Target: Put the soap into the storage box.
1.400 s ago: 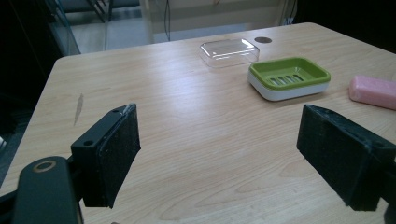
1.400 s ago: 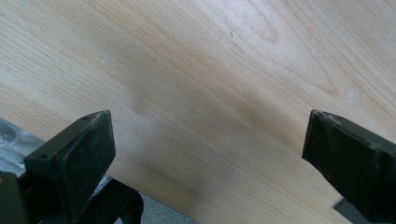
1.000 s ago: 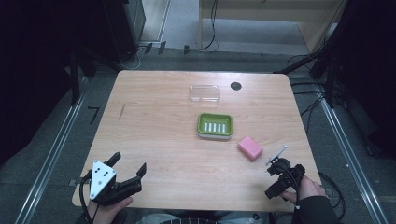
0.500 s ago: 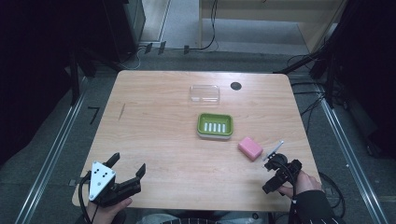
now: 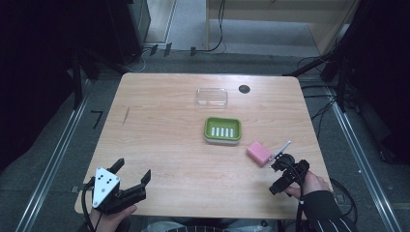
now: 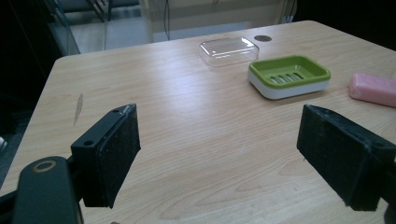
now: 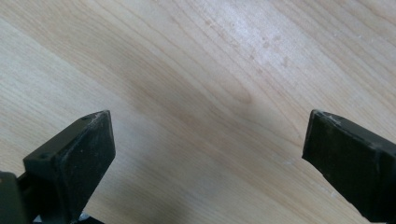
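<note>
A pink soap bar (image 5: 259,153) lies on the wooden table (image 5: 164,125), right of centre; it also shows as the soap bar (image 6: 376,88) at the right edge of the left gripper view. A green soap dish (image 5: 222,129) with a slotted bottom sits just beyond it, empty, seen too as the dish (image 6: 289,74). My right gripper (image 5: 276,175) hovers open right beside the soap, pointing down at bare wood (image 7: 210,154). My left gripper (image 5: 132,170) rests open at the near left corner, aimed across the table (image 6: 229,158).
A clear plastic lid (image 5: 212,97) lies beyond the dish, visible too as the lid (image 6: 229,49). A small black round hole (image 5: 244,89) is near the far edge. Dark floor, rails and cables surround the table.
My right gripper has crept forward and left, closer to the pink soap. The left gripper has stayed put.
</note>
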`<control>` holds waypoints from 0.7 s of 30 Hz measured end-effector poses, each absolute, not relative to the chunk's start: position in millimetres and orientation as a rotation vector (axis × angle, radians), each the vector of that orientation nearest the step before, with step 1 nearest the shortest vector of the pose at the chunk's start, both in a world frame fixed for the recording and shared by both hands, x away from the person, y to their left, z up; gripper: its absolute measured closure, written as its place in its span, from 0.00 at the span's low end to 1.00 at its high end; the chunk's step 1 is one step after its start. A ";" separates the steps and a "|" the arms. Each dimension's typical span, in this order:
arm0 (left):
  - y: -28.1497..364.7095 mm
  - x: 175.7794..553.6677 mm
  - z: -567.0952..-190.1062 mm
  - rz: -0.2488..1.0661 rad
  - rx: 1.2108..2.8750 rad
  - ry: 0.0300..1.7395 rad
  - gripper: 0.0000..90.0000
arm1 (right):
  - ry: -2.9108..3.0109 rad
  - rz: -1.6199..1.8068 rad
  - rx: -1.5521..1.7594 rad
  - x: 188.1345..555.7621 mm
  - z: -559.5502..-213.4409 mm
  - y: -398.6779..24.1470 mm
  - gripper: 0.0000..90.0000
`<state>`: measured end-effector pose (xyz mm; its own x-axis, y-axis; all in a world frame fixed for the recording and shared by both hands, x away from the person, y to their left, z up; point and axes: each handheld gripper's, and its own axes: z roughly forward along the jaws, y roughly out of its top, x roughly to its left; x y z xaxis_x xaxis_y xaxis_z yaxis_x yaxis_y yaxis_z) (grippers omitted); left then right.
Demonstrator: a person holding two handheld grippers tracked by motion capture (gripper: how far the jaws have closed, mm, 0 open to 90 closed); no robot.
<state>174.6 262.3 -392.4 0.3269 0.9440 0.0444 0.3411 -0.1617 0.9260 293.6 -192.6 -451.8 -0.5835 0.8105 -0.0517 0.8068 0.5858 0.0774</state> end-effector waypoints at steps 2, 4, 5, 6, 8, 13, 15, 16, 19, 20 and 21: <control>262.5 174.7 -392.4 0.840 1.692 1.168 0.15 | 2.731 0.070 1.386 295.9 -452.2 -192.1 0.03; 262.4 175.1 -392.5 0.838 1.695 1.166 0.15 | 2.732 0.075 1.381 298.1 -452.2 -191.6 0.03; 262.4 175.1 -392.5 0.838 1.695 1.166 0.15 | 2.730 0.073 1.391 298.8 -451.9 -190.9 0.03; 262.3 175.2 -392.5 0.837 1.696 1.166 0.15 | 2.733 0.086 1.382 300.4 -452.5 -191.1 0.03; 262.4 175.1 -392.5 0.836 1.694 1.167 0.15 | 2.734 0.072 1.383 301.7 -451.9 -190.7 0.03; 262.3 175.3 -392.6 0.836 1.696 1.167 0.15 | 2.732 0.081 1.376 309.0 -450.3 -188.1 0.03; 262.2 175.4 -392.6 0.836 1.695 1.168 0.15 | 2.731 0.096 1.368 310.7 -449.9 -188.2 0.03; 262.2 175.4 -392.6 0.835 1.695 1.168 0.15 | 2.730 0.095 1.367 311.9 -449.3 -187.9 0.03; 261.7 175.5 -392.6 0.837 1.699 1.168 0.15 | 2.725 0.090 1.375 317.6 -449.4 -186.8 0.03; 261.7 175.5 -392.6 0.837 1.699 1.168 0.15 | 2.728 0.090 1.381 319.1 -449.6 -186.4 0.03; 261.5 175.6 -392.6 0.837 1.698 1.167 0.15 | 2.728 0.090 1.381 319.1 -449.6 -186.4 0.03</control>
